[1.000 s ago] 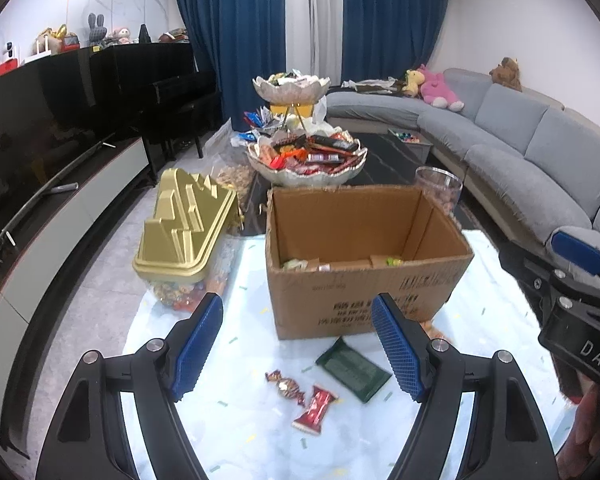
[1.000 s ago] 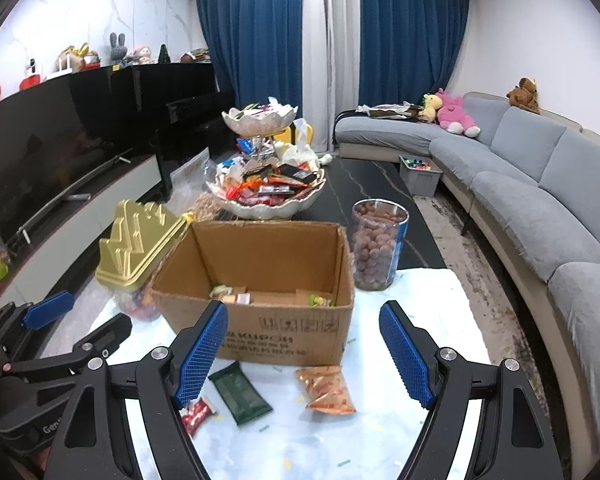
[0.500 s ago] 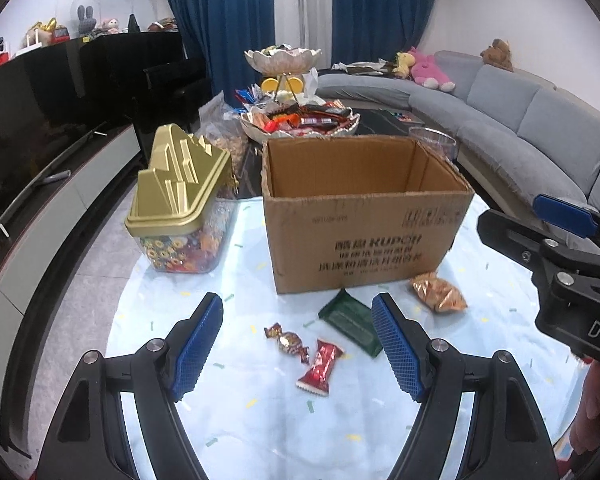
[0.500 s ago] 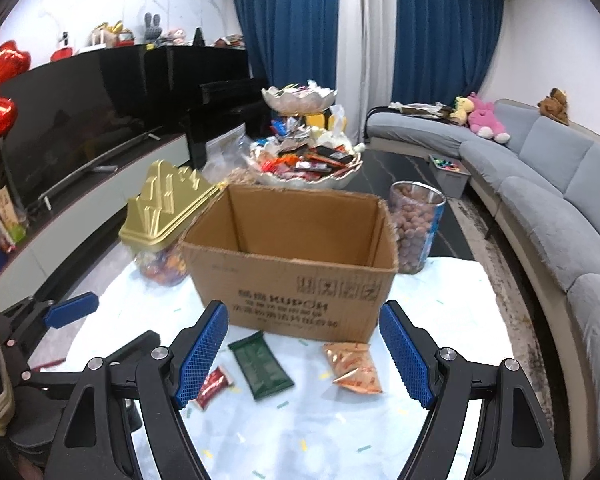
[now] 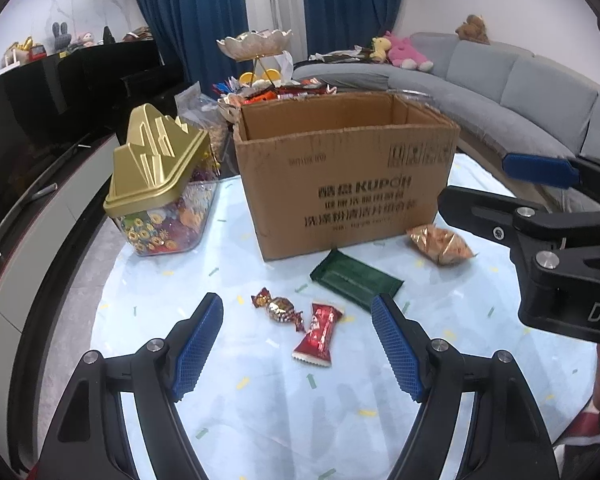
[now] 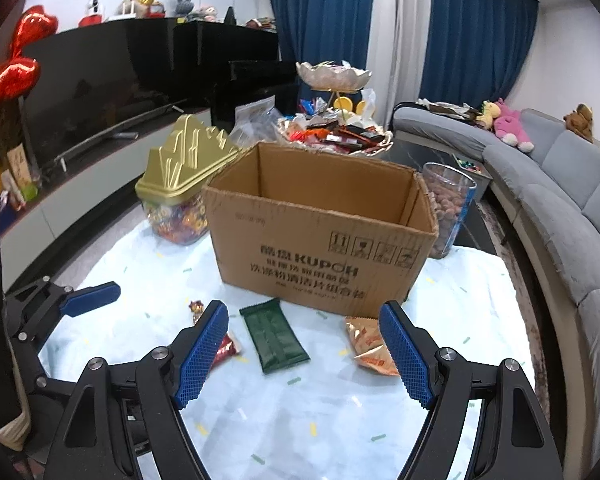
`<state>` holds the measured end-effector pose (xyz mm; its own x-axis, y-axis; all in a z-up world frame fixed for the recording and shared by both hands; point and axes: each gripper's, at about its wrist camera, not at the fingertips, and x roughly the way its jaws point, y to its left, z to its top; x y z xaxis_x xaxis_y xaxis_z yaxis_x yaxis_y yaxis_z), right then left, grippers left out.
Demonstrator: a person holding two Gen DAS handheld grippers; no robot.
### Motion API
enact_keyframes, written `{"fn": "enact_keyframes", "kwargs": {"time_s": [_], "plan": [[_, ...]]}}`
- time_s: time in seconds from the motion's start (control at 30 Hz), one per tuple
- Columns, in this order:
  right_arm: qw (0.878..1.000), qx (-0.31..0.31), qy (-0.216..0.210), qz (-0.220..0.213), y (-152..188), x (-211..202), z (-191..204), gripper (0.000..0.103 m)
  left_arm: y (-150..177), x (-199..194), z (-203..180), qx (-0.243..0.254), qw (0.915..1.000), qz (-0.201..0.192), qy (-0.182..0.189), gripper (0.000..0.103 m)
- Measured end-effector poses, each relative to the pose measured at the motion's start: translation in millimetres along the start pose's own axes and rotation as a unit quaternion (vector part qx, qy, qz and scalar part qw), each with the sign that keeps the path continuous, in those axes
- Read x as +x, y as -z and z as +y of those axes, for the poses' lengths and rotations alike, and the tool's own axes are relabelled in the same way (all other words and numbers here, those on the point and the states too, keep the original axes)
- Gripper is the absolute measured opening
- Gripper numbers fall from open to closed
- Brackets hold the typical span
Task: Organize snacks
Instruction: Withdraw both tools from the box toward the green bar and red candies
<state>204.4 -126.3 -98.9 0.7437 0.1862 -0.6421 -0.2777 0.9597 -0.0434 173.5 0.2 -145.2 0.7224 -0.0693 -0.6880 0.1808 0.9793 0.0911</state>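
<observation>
An open cardboard box [image 5: 348, 184] stands on the pale blue table cover; it also shows in the right wrist view [image 6: 320, 240]. In front of it lie a dark green packet [image 5: 356, 280], a red wrapped candy [image 5: 319, 333], a brown-gold twisted candy [image 5: 279, 309] and an orange snack bag [image 5: 440, 243]. My left gripper [image 5: 296, 344] is open and empty, low over the two candies. My right gripper [image 6: 304, 354] is open and empty, over the green packet [image 6: 274, 334] with the orange bag [image 6: 370, 348] by its right finger.
A gold-lidded candy jar [image 5: 160, 184] stands left of the box. A clear jar of brown snacks [image 6: 448, 208] stands to its right. A tiered dish of snacks [image 6: 336, 128] sits behind. A grey sofa [image 6: 560, 200] runs along the right.
Both grippers have dropped lower and closer to the table, so the box's inside is hidden and the loose snacks sit nearer the fingers. Both stay open.
</observation>
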Motion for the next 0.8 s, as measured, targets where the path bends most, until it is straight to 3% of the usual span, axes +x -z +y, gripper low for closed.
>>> {"fn": "enact_keyframes", "kwargs": {"time_s": [0.43, 0.8], "plan": [[0.999, -0.033, -0.020, 0.030, 26.9, 27.1, 6.8, 0.079, 25.7, 25.0, -9.5, 0.028, 0.9995, 0.012, 0.005, 0.076], [0.993, -0.088, -0.060, 0.051, 40.9, 58.2, 11.7, 0.079, 32.5, 55.7, -22.1, 0.071, 0.9969, 0.035, 0.002, 0.066]]}}
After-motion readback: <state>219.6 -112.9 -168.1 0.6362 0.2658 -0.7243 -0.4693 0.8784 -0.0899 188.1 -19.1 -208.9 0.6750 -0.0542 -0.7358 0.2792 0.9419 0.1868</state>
